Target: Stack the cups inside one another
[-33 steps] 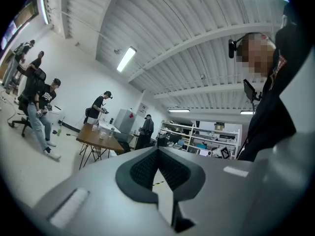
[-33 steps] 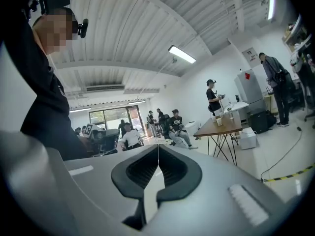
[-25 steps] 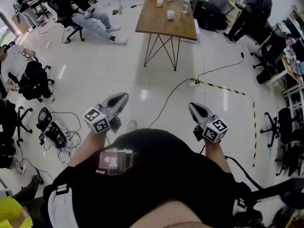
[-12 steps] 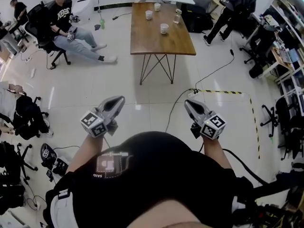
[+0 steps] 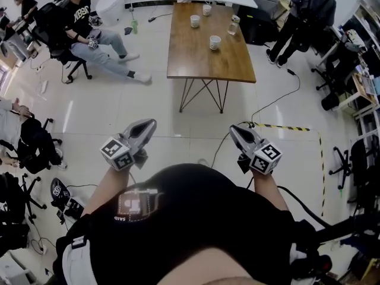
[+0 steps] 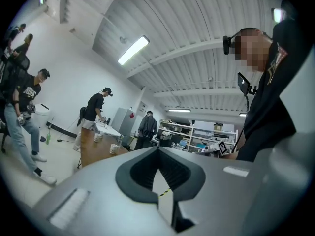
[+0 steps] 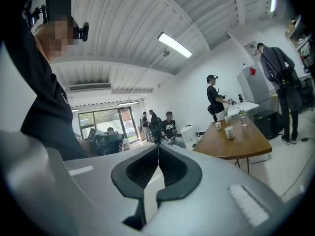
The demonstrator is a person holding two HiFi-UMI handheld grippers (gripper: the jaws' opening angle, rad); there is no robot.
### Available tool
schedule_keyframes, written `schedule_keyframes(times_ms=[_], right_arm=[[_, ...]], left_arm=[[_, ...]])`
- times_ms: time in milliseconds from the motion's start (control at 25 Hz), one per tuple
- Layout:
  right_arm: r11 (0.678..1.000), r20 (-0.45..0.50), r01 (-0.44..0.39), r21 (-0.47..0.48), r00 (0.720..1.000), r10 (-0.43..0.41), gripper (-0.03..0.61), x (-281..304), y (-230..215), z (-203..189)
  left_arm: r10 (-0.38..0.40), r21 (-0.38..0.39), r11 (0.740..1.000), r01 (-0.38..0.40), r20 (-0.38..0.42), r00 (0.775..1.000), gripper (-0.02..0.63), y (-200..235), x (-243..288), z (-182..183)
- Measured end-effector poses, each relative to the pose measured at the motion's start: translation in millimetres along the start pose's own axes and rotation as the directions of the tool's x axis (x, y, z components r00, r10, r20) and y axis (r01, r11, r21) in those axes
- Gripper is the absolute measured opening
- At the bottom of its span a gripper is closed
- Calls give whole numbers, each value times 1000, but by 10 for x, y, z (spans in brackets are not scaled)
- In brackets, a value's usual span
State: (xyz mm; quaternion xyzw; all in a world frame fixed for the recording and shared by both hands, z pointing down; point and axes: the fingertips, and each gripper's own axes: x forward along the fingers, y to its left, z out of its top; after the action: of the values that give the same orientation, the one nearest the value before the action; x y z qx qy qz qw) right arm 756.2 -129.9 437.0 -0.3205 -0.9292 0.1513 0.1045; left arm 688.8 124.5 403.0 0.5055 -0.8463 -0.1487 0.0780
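Three white paper cups stand apart on a wooden table (image 5: 208, 58) well ahead of me: one (image 5: 215, 42) near its middle, one (image 5: 195, 21) further back and one (image 5: 206, 9) at the far end. A clear glass (image 5: 235, 24) stands by the right edge. My left gripper (image 5: 149, 123) and right gripper (image 5: 233, 129) are held out level at waist height, both shut and empty, far short of the table. The left gripper view shows two cups (image 6: 114, 148) past its closed jaws. Beyond the right gripper's closed jaws are cups (image 7: 229, 132) and the table (image 7: 236, 146).
A cable and power strip (image 5: 246, 123) and yellow-black floor tape (image 5: 291, 127) lie between me and the table. A seated person (image 5: 89, 28) is at the left, a standing person (image 5: 303, 10) at the right. Office chairs (image 5: 35, 144) and gear (image 5: 59, 192) crowd the left floor.
The table and cups have drawn nearer, sliding down the head view as I walk toward them. Both grippers keep their pose in front of my body, still shut.
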Motion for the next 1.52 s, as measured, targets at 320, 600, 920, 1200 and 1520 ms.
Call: schedule_keyframes(times_ms=[320,600,920,1200,1520], right_arm=[[972,-75,-229,-61,972,224,17,727,-912,495],[924,-144,-374,-76,922,361,17,1689,-995,545],[901,-167,-422,-103,900,403,21,3088,-499,469],[935,-123,-345,-85,935,333,21,4448,164,464],[941,-172,-325,-99,937,305,25,5479,279,416]], left_arm=[[243,-22,970,-243,118,963,5,470,472,308],[355,-10,934,-357,144,924,5,957,299,436],[404,-21,914,-406,169,899,5,1990,-511,645],[334,27,941,-338,104,937,5,3015,-1389,1134],[328,4,944,-330,93,940,5,4143,-1626,1500]])
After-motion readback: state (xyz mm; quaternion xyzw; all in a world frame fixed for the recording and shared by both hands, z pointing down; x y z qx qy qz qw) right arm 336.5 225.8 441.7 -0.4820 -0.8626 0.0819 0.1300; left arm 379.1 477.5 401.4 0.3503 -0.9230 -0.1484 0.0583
